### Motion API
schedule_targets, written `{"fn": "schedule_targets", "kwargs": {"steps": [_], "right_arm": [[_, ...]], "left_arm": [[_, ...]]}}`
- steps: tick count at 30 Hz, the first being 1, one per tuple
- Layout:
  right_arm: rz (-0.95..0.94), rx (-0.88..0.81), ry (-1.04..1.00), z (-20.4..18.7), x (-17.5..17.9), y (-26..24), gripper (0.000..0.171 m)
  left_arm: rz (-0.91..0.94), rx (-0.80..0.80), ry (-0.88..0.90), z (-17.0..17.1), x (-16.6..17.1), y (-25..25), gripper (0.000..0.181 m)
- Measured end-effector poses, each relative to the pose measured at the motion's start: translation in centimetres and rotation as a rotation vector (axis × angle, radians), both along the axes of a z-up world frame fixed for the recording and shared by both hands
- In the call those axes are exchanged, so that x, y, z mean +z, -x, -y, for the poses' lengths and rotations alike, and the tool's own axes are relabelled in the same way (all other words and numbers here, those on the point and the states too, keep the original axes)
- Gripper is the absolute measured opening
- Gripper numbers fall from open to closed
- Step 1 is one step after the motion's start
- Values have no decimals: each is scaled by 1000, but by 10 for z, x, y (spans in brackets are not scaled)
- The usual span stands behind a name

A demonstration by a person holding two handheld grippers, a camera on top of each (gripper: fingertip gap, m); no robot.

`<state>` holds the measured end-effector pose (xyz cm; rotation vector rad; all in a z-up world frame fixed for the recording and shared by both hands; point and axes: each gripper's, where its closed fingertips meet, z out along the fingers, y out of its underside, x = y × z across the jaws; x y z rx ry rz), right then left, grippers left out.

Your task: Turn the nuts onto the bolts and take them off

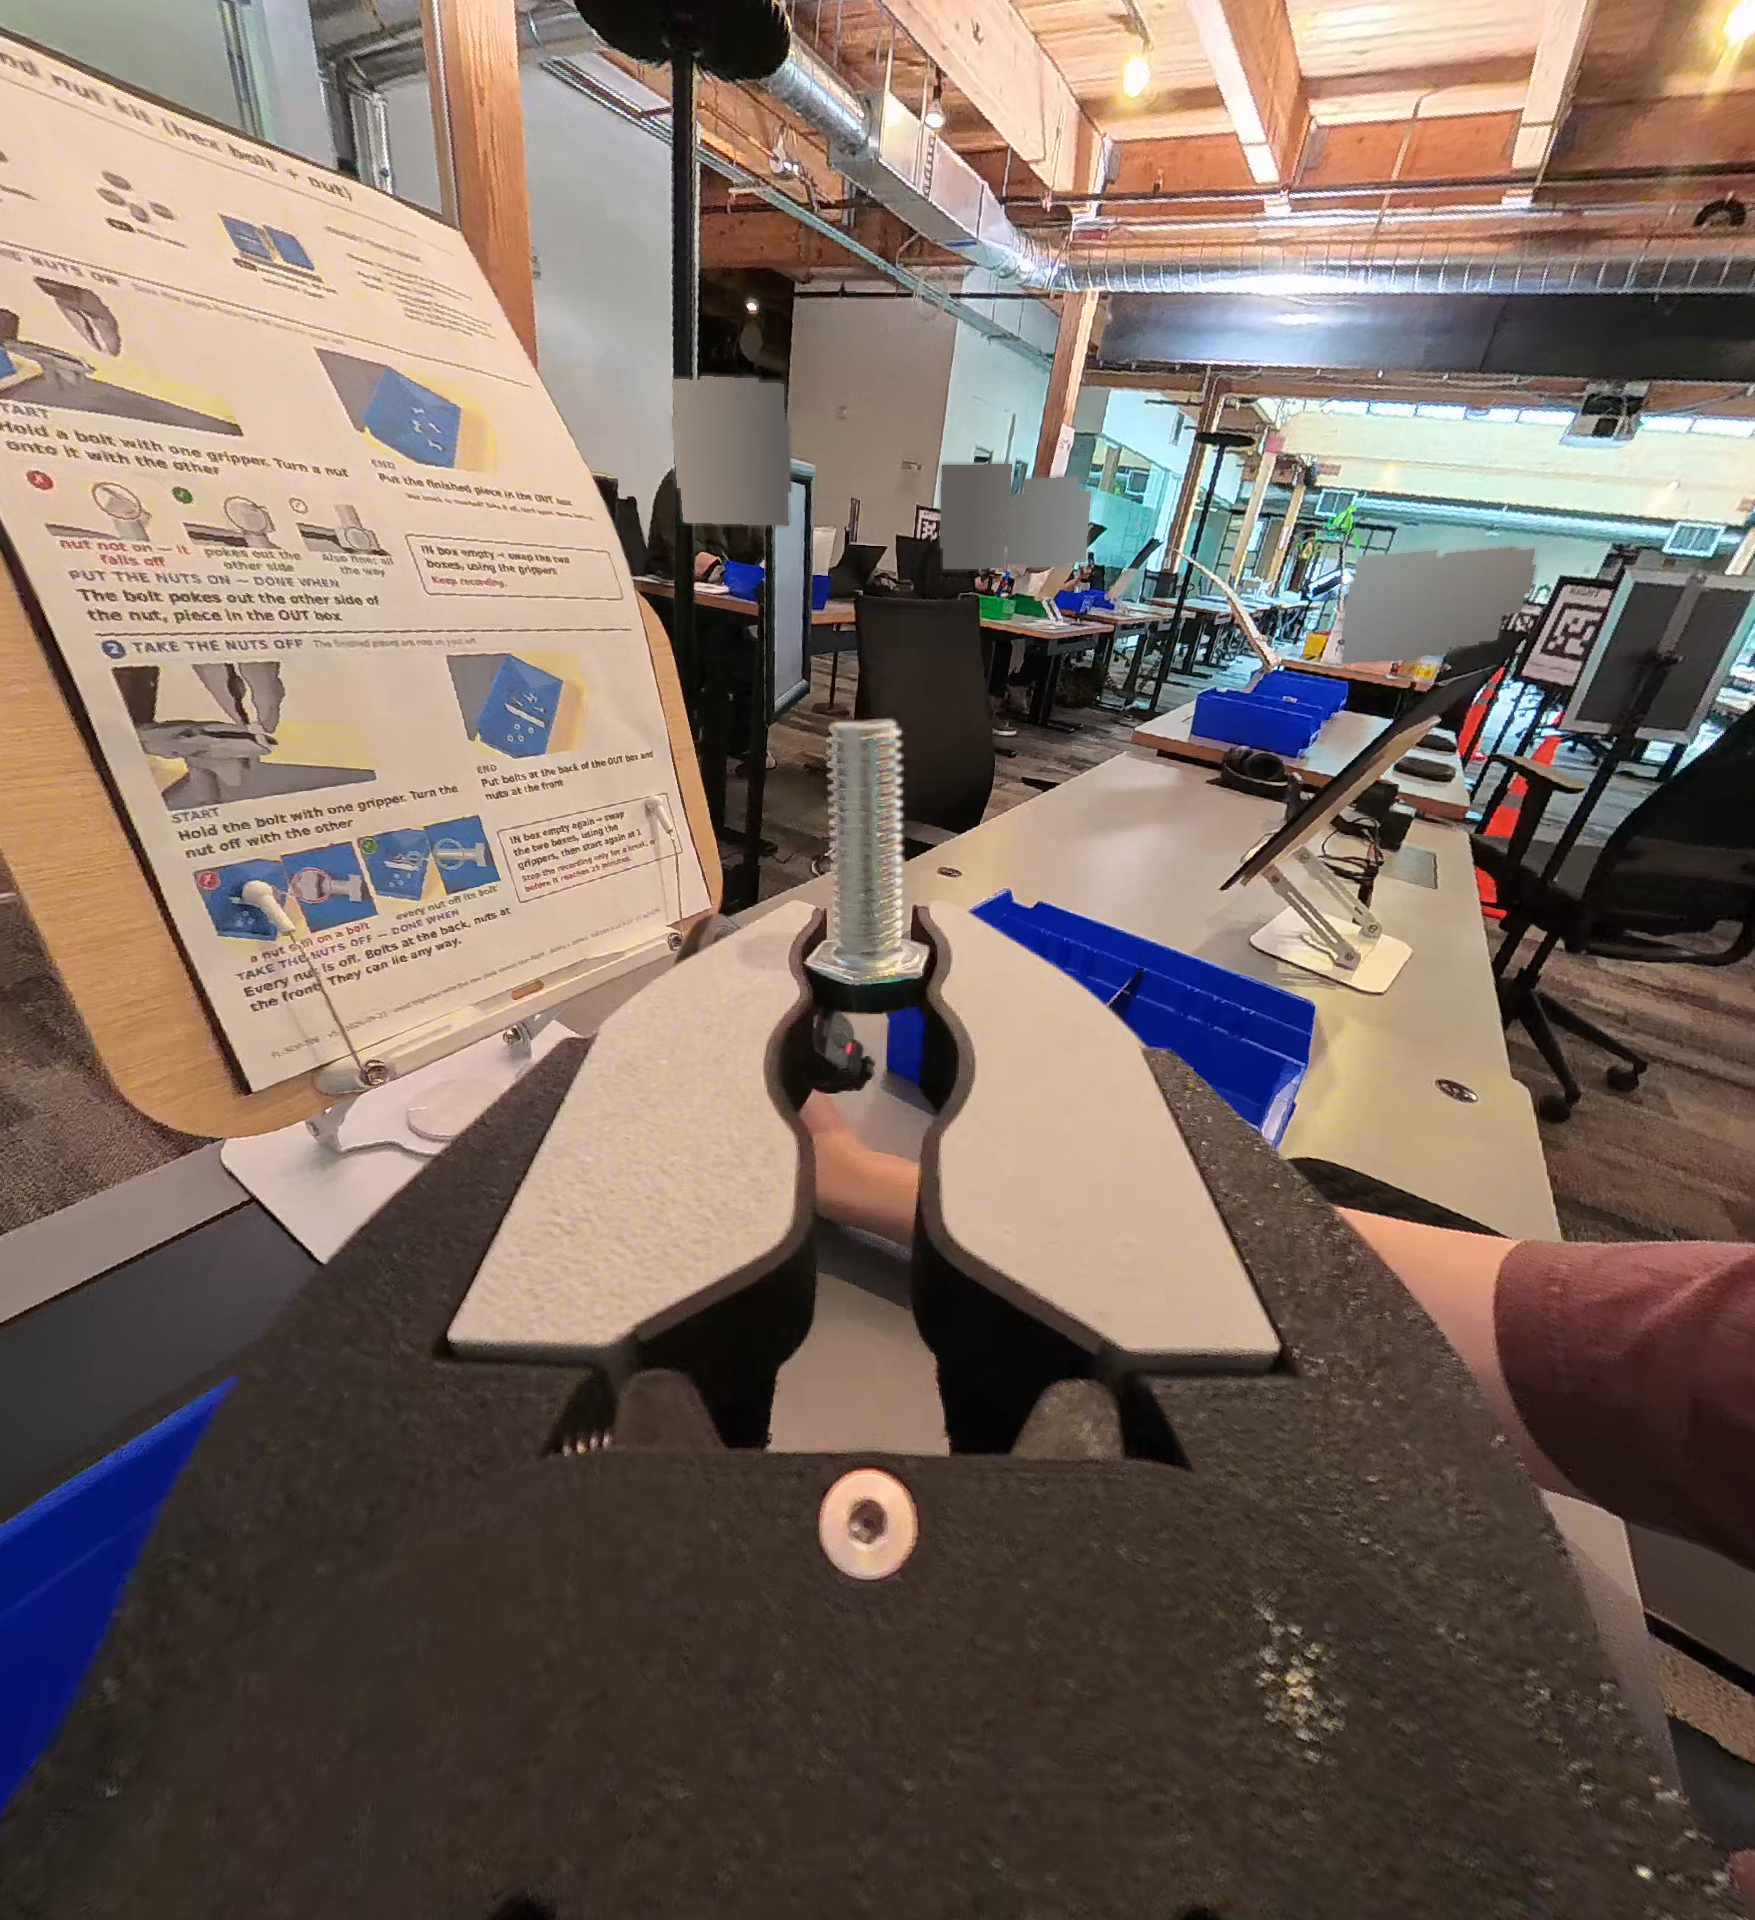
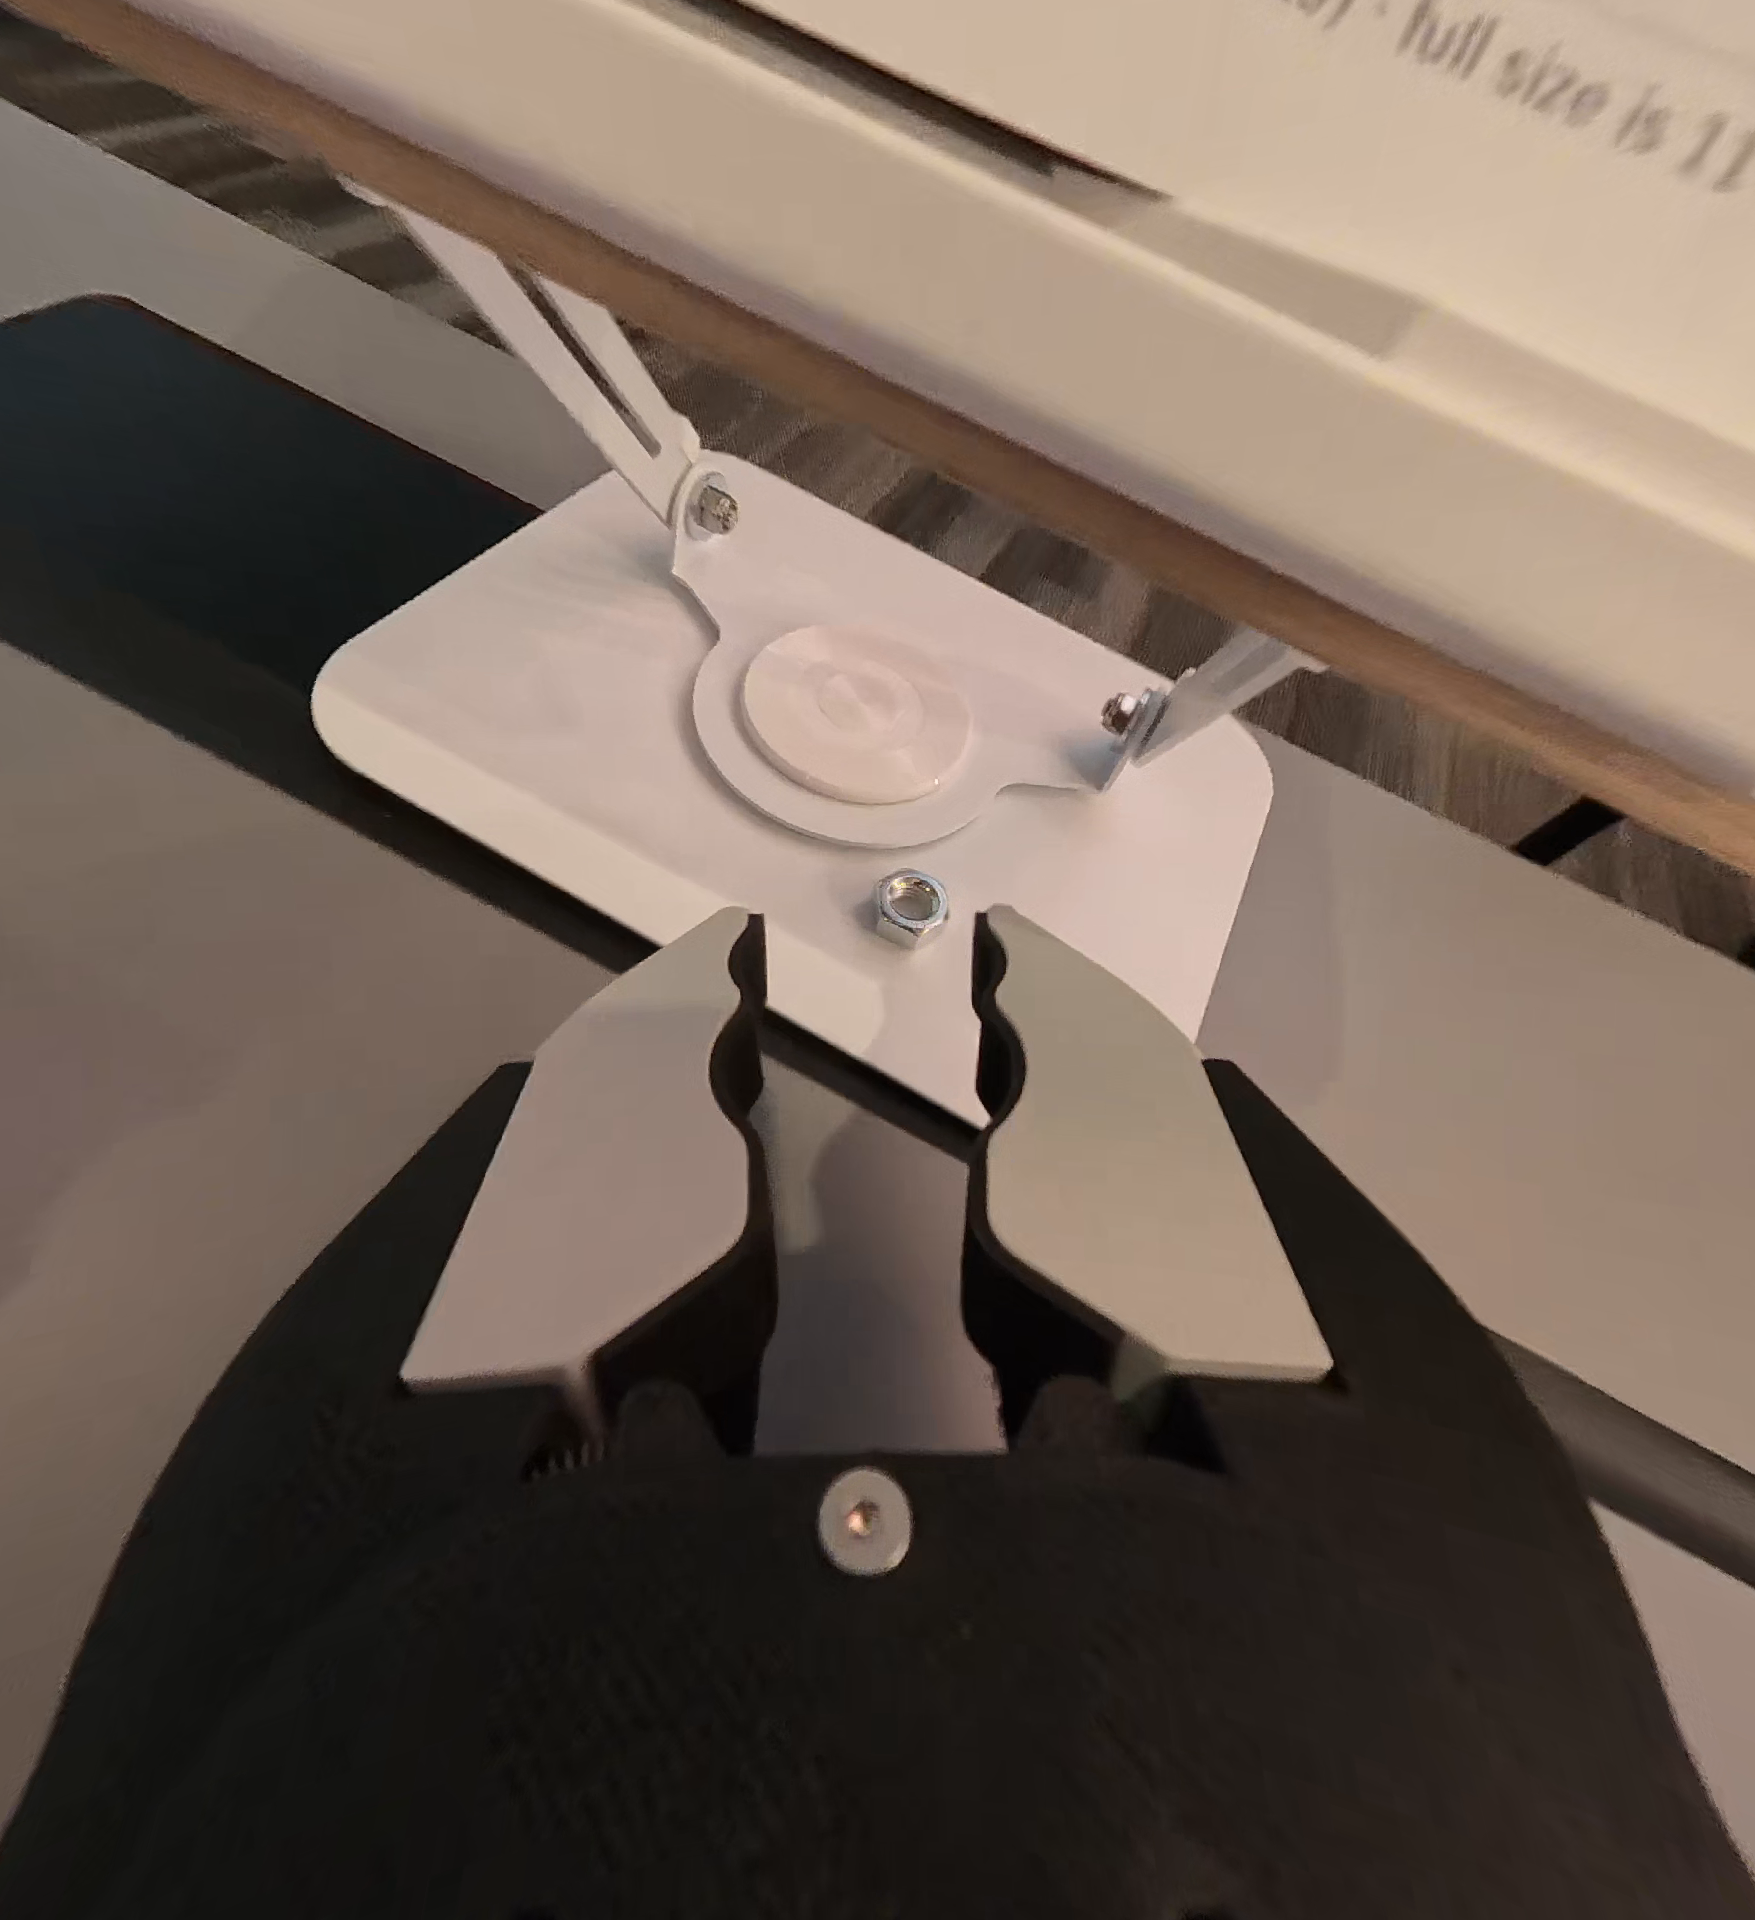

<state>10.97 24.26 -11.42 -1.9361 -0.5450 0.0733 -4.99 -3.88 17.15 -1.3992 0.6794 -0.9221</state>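
My left gripper (image 1: 865, 951) is shut on the hex head of a silver bolt (image 1: 864, 831). The bolt stands upright with its bare threaded shaft pointing up, no nut on it. In the right wrist view a single silver hex nut (image 2: 911, 906) lies flat on the white base plate (image 2: 540, 707) of the document stand. My right gripper (image 2: 865, 920) is open and empty, its fingertips on either side of the nut and just short of it, not touching it.
A wooden board with an instruction sheet (image 1: 281, 623) stands on the white stand at the left. A blue bin (image 1: 1164, 997) sits behind my left gripper, another blue bin's edge (image 1: 21, 1621) at lower left. A person's forearm in a maroon sleeve (image 1: 1662, 1392) reaches in from the right. The stand's struts (image 2: 582, 364) rise over the nut. The tips of one gripper are about 45 cm away from the tips of the other.
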Motion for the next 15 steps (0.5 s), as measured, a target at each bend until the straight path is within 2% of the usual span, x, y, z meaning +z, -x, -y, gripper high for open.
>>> {"fn": "schedule_targets", "kwargs": {"steps": [4, 9, 15], "right_arm": [[-85, -45, 89, -8, -7, 4, 43], [-102, -162, 122, -16, -11, -5, 47], [-301, -309, 158, -15, -11, -9, 46]], "left_arm": [[10, 0, 7, -1, 0, 4, 15], [18, 3, 10, 0, 2, 6, 14], [29, 5, 13, 1, 3, 7, 15]]}}
